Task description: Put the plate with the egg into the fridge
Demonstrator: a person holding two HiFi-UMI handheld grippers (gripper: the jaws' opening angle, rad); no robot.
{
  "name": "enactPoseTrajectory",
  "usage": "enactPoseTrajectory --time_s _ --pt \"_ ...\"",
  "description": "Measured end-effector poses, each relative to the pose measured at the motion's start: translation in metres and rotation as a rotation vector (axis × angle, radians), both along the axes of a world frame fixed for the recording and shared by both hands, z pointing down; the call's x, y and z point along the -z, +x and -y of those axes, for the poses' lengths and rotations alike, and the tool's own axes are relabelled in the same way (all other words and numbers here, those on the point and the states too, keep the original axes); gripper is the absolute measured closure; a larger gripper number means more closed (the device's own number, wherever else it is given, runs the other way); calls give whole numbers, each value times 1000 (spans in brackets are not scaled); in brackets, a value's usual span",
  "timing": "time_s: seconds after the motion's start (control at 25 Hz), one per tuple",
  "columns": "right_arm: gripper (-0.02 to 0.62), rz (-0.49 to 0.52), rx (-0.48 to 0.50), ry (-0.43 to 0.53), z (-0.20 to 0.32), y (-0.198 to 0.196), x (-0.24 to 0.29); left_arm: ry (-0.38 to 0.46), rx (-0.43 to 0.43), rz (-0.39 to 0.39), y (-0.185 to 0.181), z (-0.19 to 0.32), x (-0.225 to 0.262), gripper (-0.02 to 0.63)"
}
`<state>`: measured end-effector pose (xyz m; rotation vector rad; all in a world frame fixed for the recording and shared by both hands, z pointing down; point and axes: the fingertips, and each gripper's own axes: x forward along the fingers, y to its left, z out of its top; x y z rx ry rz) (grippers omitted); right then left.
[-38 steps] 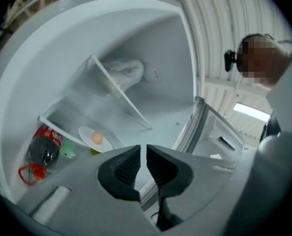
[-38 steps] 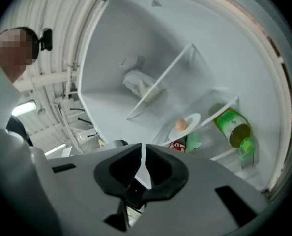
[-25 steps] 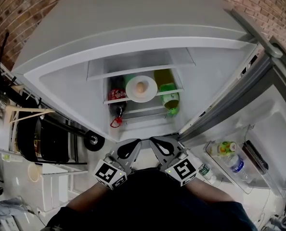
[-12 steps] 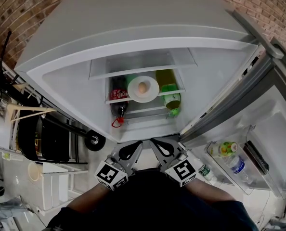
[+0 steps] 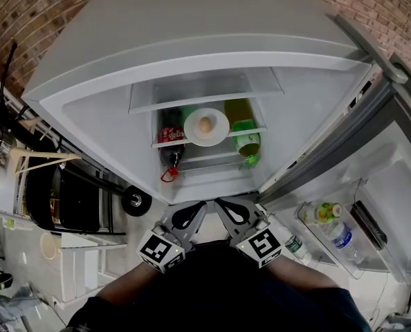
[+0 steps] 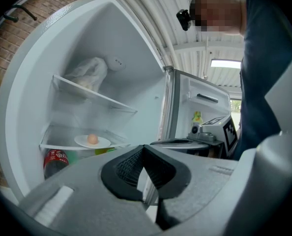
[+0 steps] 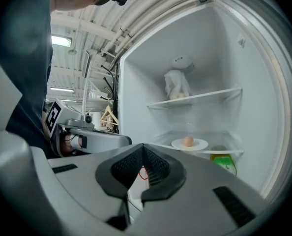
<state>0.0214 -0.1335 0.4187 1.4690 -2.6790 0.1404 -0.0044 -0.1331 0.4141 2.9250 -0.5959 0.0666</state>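
Nothing moved: left claw and right claw pressed together, empty; bottles under the shelf holding the plate.

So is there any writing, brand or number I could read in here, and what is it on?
No text reads clearly.
Red-labelled bottle: white script on the label, too blurred to read.
Green bottle: label too small to read.
Door-shelf bottles: labels too blurred to read.
Marker cubes: black-and-white square patterns, no words.
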Motion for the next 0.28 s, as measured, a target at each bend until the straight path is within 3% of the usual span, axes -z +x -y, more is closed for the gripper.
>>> enactPoseTrajectory --time_s 0.28 --pt "586 -4 3 0 -3 0 -2 -34 3 -8 3 -3 3 601"
